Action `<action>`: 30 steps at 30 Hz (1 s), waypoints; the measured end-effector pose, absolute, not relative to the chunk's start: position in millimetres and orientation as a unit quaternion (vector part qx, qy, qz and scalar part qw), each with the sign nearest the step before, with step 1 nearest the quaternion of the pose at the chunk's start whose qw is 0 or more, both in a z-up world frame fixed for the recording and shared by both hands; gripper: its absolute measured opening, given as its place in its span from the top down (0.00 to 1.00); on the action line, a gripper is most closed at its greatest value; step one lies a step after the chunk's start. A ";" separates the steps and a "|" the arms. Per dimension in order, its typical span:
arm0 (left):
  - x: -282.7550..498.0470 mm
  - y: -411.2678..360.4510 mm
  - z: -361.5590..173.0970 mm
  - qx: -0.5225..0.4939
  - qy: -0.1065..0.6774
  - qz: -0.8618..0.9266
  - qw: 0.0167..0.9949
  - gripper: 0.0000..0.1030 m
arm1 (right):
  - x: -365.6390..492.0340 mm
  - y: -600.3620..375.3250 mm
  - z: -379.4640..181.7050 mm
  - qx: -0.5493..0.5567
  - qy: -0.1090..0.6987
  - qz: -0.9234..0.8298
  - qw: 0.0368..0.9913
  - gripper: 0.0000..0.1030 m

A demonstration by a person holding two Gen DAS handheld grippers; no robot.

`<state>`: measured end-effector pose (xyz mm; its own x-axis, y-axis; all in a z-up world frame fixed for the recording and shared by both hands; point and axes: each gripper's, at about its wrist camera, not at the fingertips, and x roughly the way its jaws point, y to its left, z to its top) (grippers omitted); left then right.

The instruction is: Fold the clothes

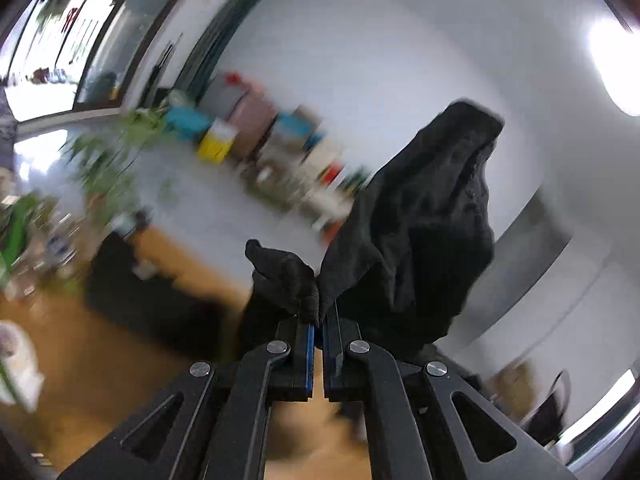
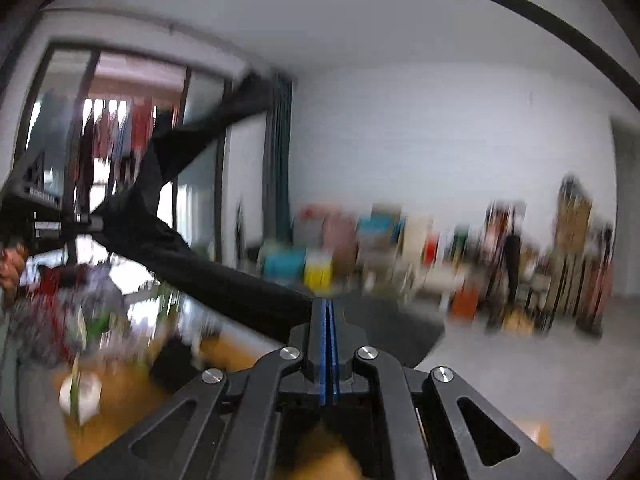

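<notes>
Left wrist view: a black garment [image 1: 420, 232] is clenched by the left gripper [image 1: 320, 320]; its other end is pinched by the right gripper [image 2: 328, 312], both raised above a wooden table [image 1: 100, 352].

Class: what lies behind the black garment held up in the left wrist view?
Behind the black garment, held in the left gripper, a white wall and a blurred row of coloured items show. Whatever sits directly behind the cloth is covered.

I see a wooden table [image 2: 120, 408] low in both my views, very blurred. On it lies a dark cloth [image 1: 152, 304], and a white pot [image 2: 80, 396] with green stems stands near its left edge. Small things behind it I cannot identify.
</notes>
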<state>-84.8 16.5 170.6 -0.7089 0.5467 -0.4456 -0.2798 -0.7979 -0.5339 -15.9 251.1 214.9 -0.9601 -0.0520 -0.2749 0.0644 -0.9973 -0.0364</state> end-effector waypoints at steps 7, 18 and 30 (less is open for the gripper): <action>-65.6 15.0 -77.3 -0.484 -0.234 0.818 0.205 0.98 | 56.2 269.8 -20.0 0.373 -0.052 -0.924 0.072 0.98; -11.6 -41.6 -76.3 -0.522 -0.207 0.821 0.103 0.97 | 145.4 304.4 -32.5 0.423 -0.142 -0.893 0.056 0.57; -30.3 -67.3 -73.6 -0.542 -0.270 0.795 0.034 0.45 | 94.9 395.0 -44.3 0.463 -0.156 -0.872 -0.031 0.54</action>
